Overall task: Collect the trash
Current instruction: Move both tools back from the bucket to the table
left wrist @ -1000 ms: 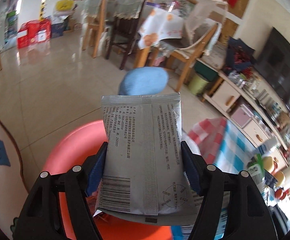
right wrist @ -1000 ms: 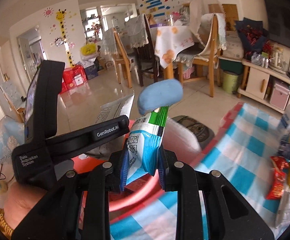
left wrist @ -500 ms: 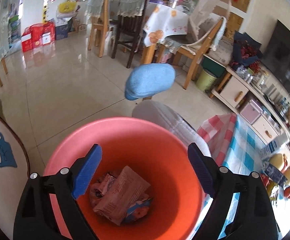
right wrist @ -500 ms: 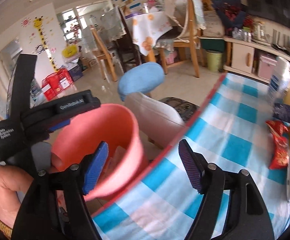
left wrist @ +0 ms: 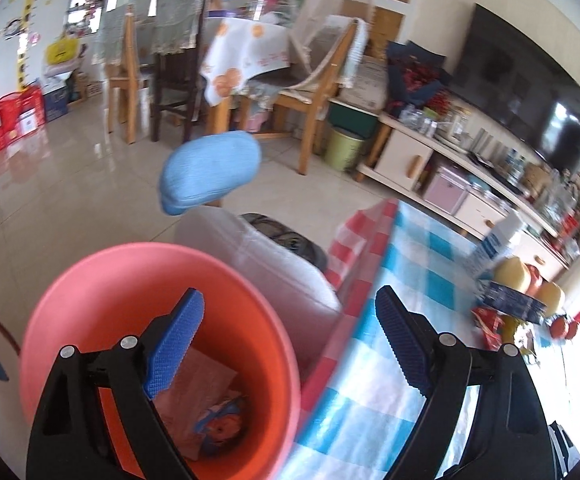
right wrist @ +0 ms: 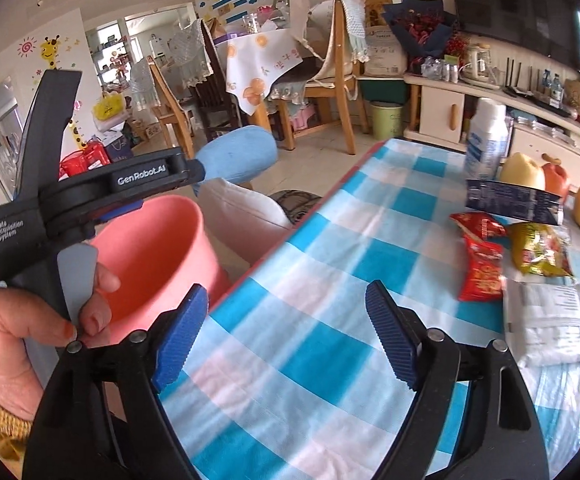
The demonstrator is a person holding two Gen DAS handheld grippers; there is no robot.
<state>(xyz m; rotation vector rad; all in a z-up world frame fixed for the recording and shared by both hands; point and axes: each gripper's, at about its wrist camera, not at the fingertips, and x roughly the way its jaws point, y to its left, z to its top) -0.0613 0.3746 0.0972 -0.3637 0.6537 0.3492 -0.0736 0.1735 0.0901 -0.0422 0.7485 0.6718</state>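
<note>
While several wrappers (left wrist: 205,408) already lie in the pink bin (left wrist: 101,264), more packets (right wrist: 482,268) wait on the checked table (right wrist: 330,264); both grippers, left (left wrist: 285,344) and right (right wrist: 285,340), have just been opening, jaws apart and empty.

Crumpled wrappers (left wrist: 209,408) inside pink bin (left wrist: 89,276)

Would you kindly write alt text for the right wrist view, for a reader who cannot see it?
The open right gripper, nothing between its fingers, hovers over a blue-checked tablecloth. Red, yellow and white snack packets lie to the right. At left, a hand holds the other gripper beside a pink bucket.
</note>
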